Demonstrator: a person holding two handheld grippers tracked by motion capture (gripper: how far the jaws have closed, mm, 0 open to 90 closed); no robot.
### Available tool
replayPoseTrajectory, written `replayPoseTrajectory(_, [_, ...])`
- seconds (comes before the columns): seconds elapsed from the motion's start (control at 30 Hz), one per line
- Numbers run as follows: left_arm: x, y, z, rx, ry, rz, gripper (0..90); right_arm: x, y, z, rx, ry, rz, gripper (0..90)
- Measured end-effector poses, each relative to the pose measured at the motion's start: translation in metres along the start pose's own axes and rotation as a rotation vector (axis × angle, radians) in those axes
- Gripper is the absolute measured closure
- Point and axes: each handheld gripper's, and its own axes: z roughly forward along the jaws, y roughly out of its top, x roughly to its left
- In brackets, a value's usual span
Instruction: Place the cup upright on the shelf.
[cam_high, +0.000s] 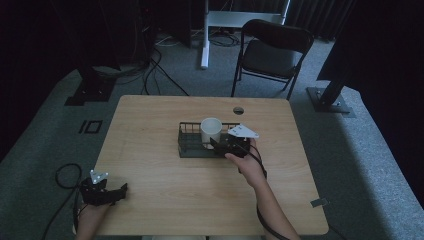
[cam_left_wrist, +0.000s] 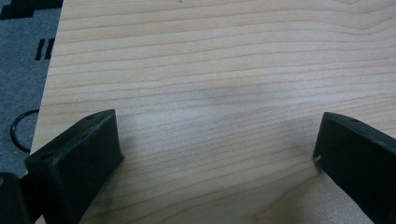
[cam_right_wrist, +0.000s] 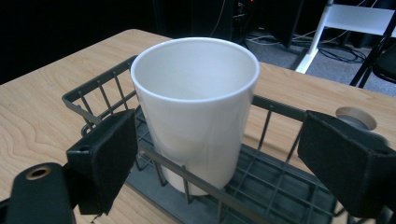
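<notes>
White and upright, the cup (cam_right_wrist: 196, 107) stands inside the dark wire basket (cam_high: 189, 148) near the middle of the tabletop (cam_high: 165, 185). The right tool (cam_high: 223, 145), jaws spread wide and empty, sits at the cup's 4 o'clock, just outside the basket wall, plainly the nearer one. The left tool (cam_high: 122, 190) rests open at the tabletop's 7 o'clock corner.

High view overlooking dim table (cam_high: 165, 190), gripper views close, seemingly sharing tabletop
</notes>
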Motion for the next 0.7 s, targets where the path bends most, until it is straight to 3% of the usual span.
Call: replayPoseTrajectory(0.7, [0.0, 0.0, 0.0, 0.0, 0.0, 0.0, 0.9, -0.023, -0.023, -0.035, -0.012, -0.037, 0.0, 12.2])
